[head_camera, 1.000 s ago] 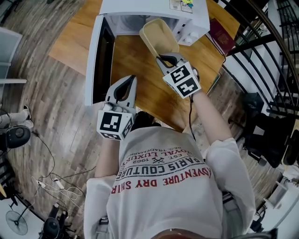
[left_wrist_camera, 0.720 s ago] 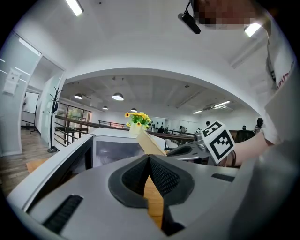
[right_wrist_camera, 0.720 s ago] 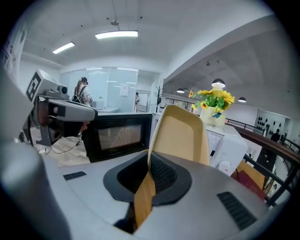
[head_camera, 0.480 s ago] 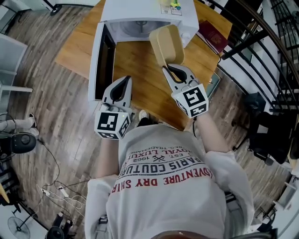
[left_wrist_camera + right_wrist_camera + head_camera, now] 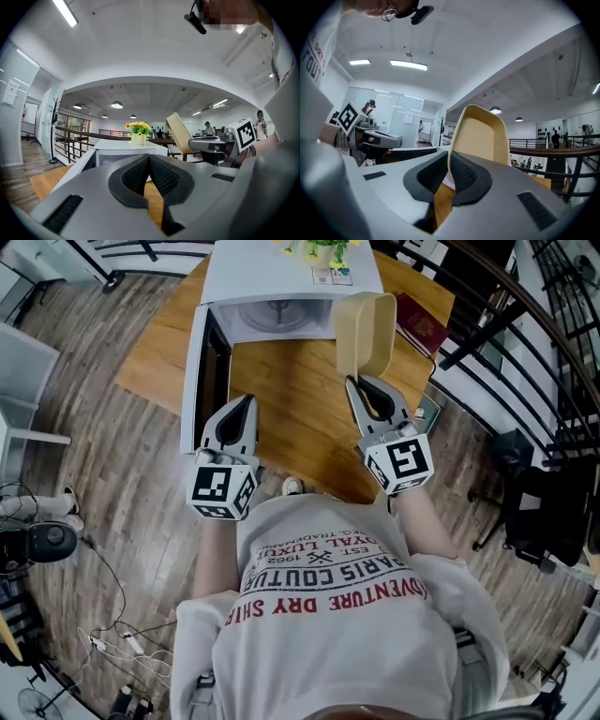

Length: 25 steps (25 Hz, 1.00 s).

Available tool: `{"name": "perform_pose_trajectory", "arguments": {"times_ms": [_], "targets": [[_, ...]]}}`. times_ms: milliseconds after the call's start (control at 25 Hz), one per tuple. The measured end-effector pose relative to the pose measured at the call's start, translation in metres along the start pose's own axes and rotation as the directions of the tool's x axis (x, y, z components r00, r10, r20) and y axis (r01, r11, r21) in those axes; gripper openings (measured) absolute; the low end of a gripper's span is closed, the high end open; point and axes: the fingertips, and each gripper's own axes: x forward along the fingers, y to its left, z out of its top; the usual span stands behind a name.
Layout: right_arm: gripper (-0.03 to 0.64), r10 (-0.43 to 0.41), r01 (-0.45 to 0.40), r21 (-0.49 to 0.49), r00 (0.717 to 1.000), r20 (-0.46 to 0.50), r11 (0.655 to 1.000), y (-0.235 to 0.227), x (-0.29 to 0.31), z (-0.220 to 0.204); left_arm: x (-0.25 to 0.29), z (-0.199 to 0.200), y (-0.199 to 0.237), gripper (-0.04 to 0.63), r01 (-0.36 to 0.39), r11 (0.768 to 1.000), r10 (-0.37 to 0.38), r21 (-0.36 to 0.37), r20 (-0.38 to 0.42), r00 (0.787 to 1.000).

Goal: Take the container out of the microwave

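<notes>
A beige rectangular container (image 5: 366,332) hangs in the air above the wooden table (image 5: 291,390), in front of the open white microwave (image 5: 281,277). My right gripper (image 5: 367,382) is shut on its near rim; in the right gripper view the container (image 5: 480,136) stands tilted up on edge between the pads. My left gripper (image 5: 239,409) is shut with nothing in it and hovers by the microwave's open door (image 5: 208,371). In the left gripper view the microwave (image 5: 124,151) lies ahead and the container (image 5: 180,136) shows at the right.
Yellow flowers (image 5: 314,247) stand on top of the microwave. A dark red book (image 5: 417,324) lies at the table's right edge. Black railings (image 5: 525,324) run close on the right. Cables and a fan (image 5: 42,540) lie on the wooden floor at the left.
My right gripper has lifted the container up and to the right, away from the microwave's mouth, and tipped it more upright. My left gripper has risen slightly.
</notes>
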Motion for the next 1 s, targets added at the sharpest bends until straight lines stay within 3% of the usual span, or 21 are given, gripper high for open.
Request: {"name": "perform_pose_trajectory", "arguments": {"times_ms": [240,520,1000], "targets": [[0.041,0.036,-0.035,-0.038,0.999,0.034,0.999,0.007,-0.002,0.008,0.003,0.006,0.005,0.012,-0.002,1.0,0.002,0.007,0.013,1.0],[0.041,0.071,-0.07,-0.078,0.997,0.01,0.994,0.018,0.0,0.007,0.004,0.011,0.006,0.012,-0.009,1.0,0.008,0.013,0.022,1.0],[0.04,0.023,-0.022,-0.05,1.0,0.019,0.998,0.01,0.004,0.007,0.006,0.01,0.0,0.012,-0.007,1.0,0.006,0.018,0.014,1.0]]}}
